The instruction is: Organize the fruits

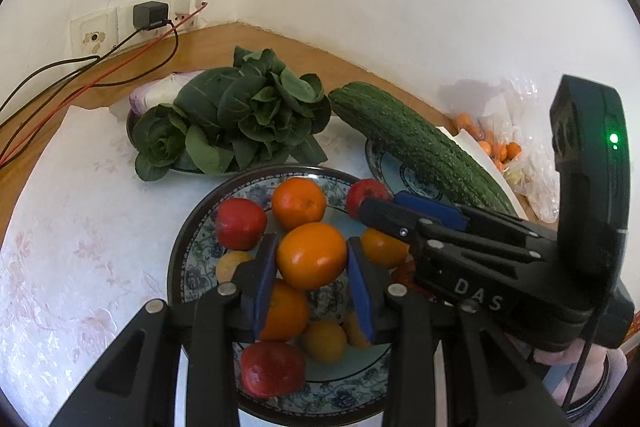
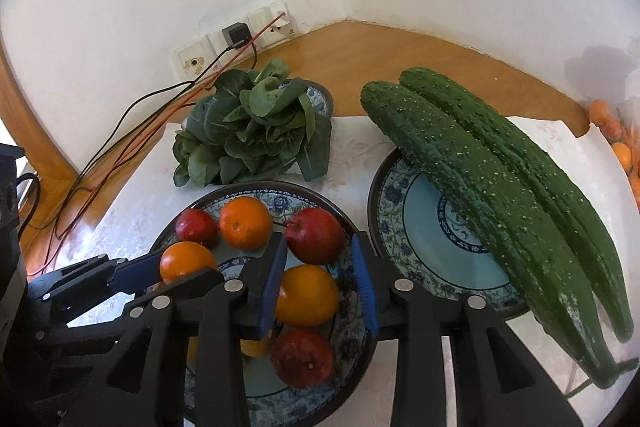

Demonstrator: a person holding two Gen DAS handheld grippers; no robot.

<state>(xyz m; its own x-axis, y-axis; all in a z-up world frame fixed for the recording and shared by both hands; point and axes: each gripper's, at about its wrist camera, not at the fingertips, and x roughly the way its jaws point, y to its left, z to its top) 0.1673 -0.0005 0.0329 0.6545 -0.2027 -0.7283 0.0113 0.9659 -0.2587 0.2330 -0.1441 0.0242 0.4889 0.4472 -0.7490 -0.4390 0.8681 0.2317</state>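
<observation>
A dark patterned plate [image 1: 180, 267] [image 2: 240, 193] holds several oranges and red apples. My left gripper [image 1: 312, 241] is shut on an orange [image 1: 312, 255] above the pile, with a blue pad touching each side. In the right wrist view the left gripper [image 2: 188, 269] comes in from the left with that orange [image 2: 188, 261] at its tip. My right gripper [image 2: 318, 243] stands open over the plate. Another orange [image 2: 306, 295] lies between its pads, with a gap to the right pad. A red apple [image 2: 316, 241] sits just past its fingertips. The right gripper [image 1: 378, 203] reaches in from the right.
Two cucumbers [image 2: 500, 195] [image 1: 420, 151] lie across a second plate [image 2: 420, 239] on the right. Leafy greens [image 1: 240, 115] [image 2: 256, 131] sit on a dish behind. Cables [image 1: 80, 83] run from wall sockets at the left. A plastic bag of small oranges [image 1: 500, 143] sits far right.
</observation>
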